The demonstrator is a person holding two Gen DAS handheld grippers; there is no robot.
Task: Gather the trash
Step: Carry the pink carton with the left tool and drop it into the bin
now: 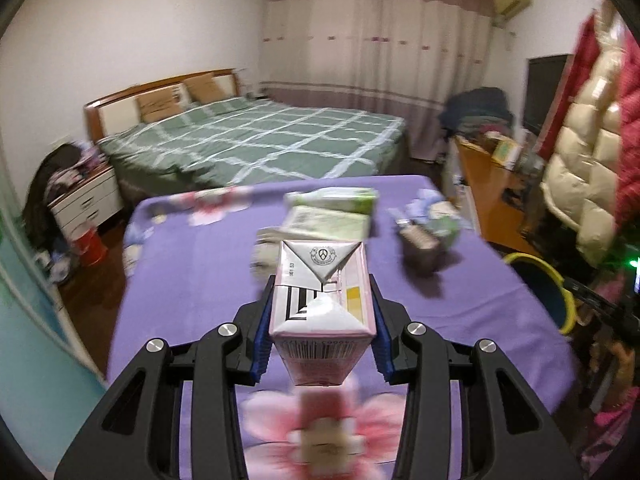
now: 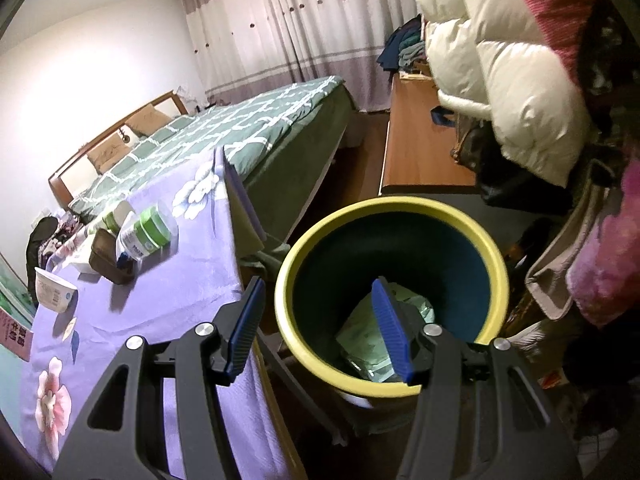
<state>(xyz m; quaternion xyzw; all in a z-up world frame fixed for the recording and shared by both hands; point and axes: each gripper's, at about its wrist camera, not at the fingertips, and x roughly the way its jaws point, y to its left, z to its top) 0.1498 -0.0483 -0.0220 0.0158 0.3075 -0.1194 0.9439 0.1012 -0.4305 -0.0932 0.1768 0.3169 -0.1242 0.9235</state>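
Left claw (image 1: 322, 312) pinching pink carton (image 1: 323, 300); right claw (image 2: 320, 328) spread above bin (image 2: 400, 208)

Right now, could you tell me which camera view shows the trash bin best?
The right wrist view: the trash bin fills the centre, yellow rim whole, with green packaging visible inside, below the open right gripper. The left wrist view shows only part of the rim at the table's right edge.

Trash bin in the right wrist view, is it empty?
No, the trash bin already holds a crumpled green wrapper at its bottom.
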